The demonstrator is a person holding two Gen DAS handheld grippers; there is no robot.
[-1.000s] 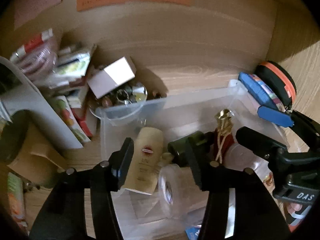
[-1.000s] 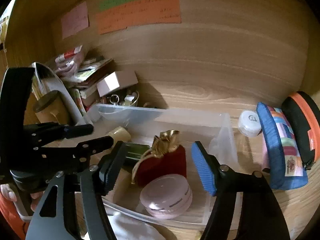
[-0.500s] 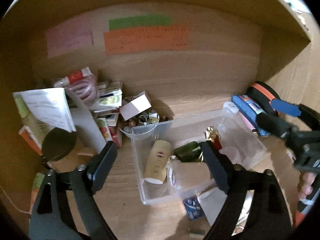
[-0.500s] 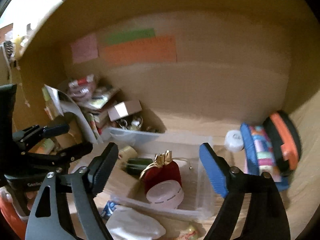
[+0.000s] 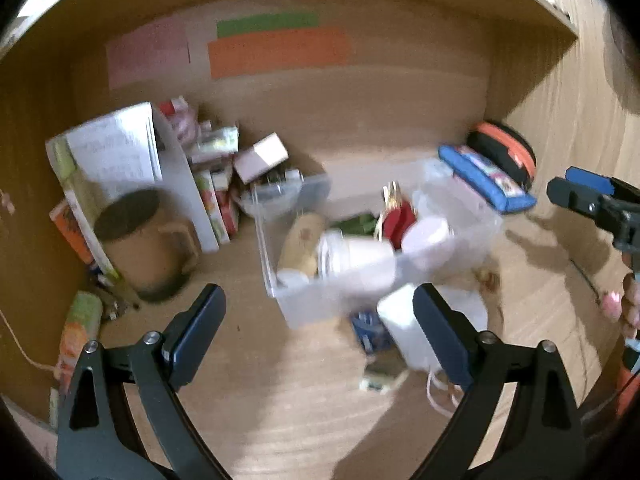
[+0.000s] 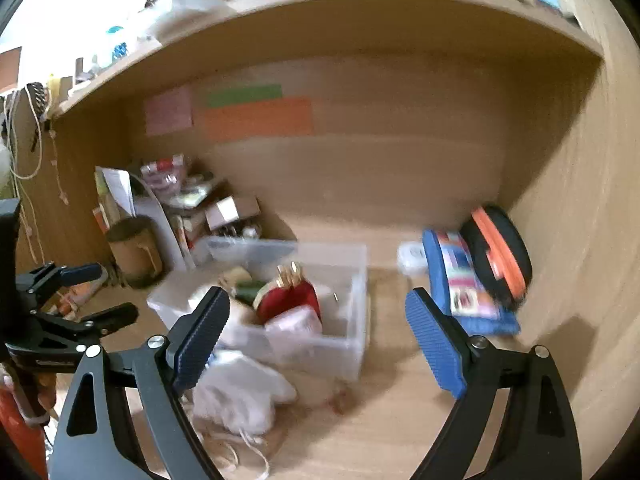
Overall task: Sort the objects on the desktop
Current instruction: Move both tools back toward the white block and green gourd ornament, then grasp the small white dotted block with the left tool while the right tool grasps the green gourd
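A clear plastic bin [image 5: 472,216] [image 6: 356,332] stands mid-desk and holds a beige tube [image 5: 302,240], a tape roll [image 5: 352,256], a red pouch with a gold top [image 5: 402,216] [image 6: 290,294], a pale round jar [image 5: 426,236] and a green bottle [image 6: 246,290]. My left gripper [image 5: 320,320] is open and empty, above the desk in front of the bin. My right gripper [image 6: 316,336] is open and empty, in front of the bin's right part. A white cloth pouch [image 6: 240,388] [image 5: 404,328] lies in front of the bin.
At the back left are a brown mug [image 5: 144,240], papers and books [image 5: 116,152], a small white box [image 5: 260,156] and a bowl of small items [image 5: 276,192]. A blue pencil case [image 6: 460,280] and black-orange case [image 6: 500,252] lean at the right wall. Small packets [image 5: 370,332] lie on the desk.
Both grippers have pulled back and up from the bin, so the whole alcove now shows. Both stayed open and empty.
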